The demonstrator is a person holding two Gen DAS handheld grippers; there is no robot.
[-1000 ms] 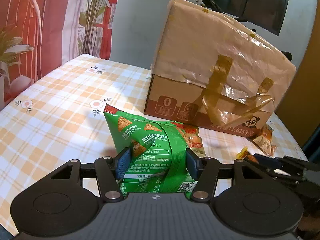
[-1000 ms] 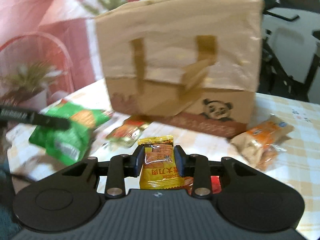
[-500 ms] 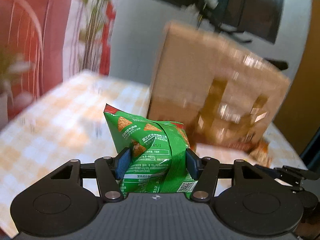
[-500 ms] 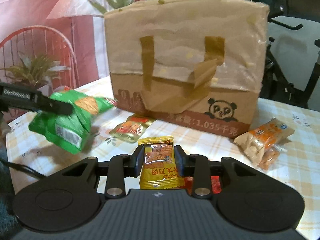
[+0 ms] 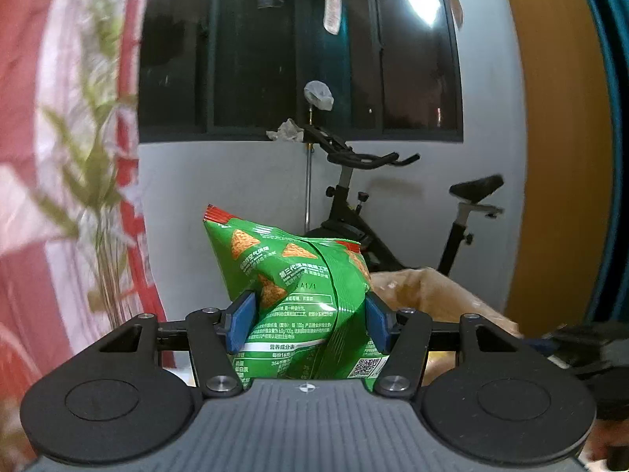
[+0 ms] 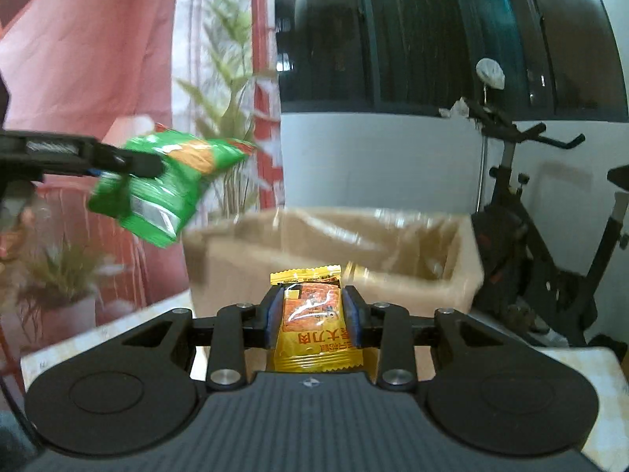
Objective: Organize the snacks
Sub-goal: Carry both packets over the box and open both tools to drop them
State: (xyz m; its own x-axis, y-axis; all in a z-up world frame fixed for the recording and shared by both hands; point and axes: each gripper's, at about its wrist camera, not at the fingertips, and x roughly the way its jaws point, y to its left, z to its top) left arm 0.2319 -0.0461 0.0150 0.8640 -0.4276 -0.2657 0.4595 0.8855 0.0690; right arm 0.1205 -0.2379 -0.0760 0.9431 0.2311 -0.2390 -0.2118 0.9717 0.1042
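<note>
Left wrist view: left gripper (image 5: 308, 316) clamped on a green chip bag (image 5: 298, 299); brown bag's rim (image 5: 428, 287) just beyond its fingertips.
Right wrist view alone shows the right gripper (image 6: 312, 316) pinching a yellow snack packet (image 6: 312, 334) ahead of the open brown bag (image 6: 334, 244); chip bag (image 6: 165, 185) hangs up-left.

Left claw (image 5: 308, 316): raised in the air, pointing roughly level and slightly downward; both blue pads press into a green snack bag (image 5: 298, 299), pinching it at the middle.
Right claw (image 6: 311, 314): raised, pointing slightly downward; jaws narrowly set, pads clamping a small yellow snack packet (image 6: 312, 326) upright between them.
</note>
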